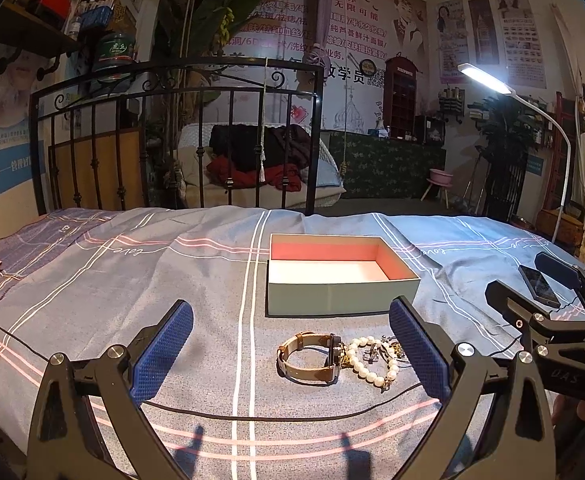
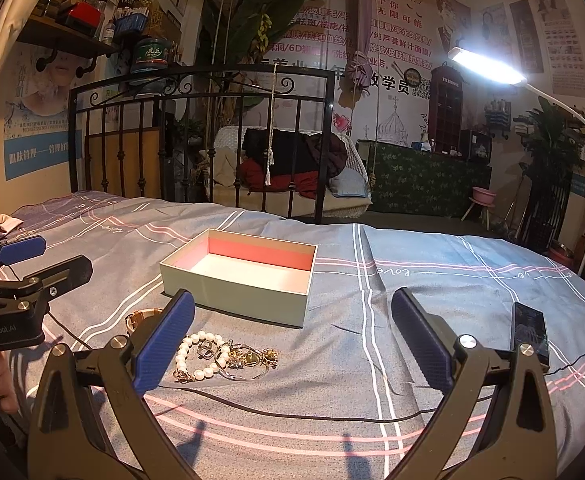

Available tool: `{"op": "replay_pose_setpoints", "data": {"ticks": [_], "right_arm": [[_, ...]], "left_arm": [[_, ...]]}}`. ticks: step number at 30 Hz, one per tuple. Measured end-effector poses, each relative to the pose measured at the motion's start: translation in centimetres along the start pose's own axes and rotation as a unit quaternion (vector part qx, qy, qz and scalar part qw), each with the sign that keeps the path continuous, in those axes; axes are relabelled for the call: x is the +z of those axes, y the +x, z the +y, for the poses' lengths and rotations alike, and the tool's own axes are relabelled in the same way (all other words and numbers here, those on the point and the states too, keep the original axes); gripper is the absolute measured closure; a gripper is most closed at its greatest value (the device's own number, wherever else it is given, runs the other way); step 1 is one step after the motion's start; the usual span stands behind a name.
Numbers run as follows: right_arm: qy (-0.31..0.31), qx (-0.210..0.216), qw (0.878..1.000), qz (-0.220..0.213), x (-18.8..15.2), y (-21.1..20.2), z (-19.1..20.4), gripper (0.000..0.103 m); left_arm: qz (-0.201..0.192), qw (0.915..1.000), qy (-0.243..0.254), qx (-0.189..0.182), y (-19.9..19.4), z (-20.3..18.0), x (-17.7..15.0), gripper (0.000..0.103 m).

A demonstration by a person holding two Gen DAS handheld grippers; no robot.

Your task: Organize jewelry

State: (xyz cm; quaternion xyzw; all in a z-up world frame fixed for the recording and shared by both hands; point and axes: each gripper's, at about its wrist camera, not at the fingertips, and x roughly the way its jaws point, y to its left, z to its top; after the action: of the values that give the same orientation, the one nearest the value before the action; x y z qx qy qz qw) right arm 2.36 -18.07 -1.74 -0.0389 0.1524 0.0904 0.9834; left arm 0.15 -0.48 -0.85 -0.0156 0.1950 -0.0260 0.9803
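Note:
An open grey-green box [image 1: 342,294] with a pink inside stands on the bed; it also shows in the right wrist view [image 2: 238,290], and nothing shows inside it. In front of it lie a tan-strapped watch [image 1: 308,358], a pearl bracelet [image 1: 366,364] and a small heap of gold and silver pieces [image 1: 390,350]. In the right wrist view the pearl bracelet [image 2: 196,356] and the heap [image 2: 248,360] lie by my right gripper's left finger, and the watch [image 2: 144,318] is partly hidden behind it. My left gripper [image 1: 290,352] is open and empty above the watch. My right gripper [image 2: 292,348] is open and empty.
The bed has a grey-blue checked sheet [image 1: 132,280]. A black phone [image 2: 530,336] lies at the right, with a black cable [image 2: 292,410] running across the sheet. A black iron bedframe [image 1: 172,140] stands at the far edge. A white lamp [image 2: 488,66] shines from the right.

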Motion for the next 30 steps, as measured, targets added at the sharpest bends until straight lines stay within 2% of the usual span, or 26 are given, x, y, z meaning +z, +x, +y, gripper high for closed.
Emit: {"op": "replay_pose_setpoints", "data": {"ticks": [9,26,30], "right_arm": [[0.000,0.003,1.000,0.010,-0.2,0.8,0.0,0.006],[0.000,0.000,1.000,0.012,0.0,1.6,0.1,0.006],[-0.001,0.001,1.000,0.011,0.1,1.7,0.2,0.006]], "left_arm": [[0.026,0.9995,0.015,-0.009,1.0,-0.3,-0.3,0.006],[0.012,0.9999,0.011,0.005,1.5,0.3,-0.1,0.006],[0.008,0.9999,-0.005,-0.009,1.4,0.6,-0.1,0.006]]}}
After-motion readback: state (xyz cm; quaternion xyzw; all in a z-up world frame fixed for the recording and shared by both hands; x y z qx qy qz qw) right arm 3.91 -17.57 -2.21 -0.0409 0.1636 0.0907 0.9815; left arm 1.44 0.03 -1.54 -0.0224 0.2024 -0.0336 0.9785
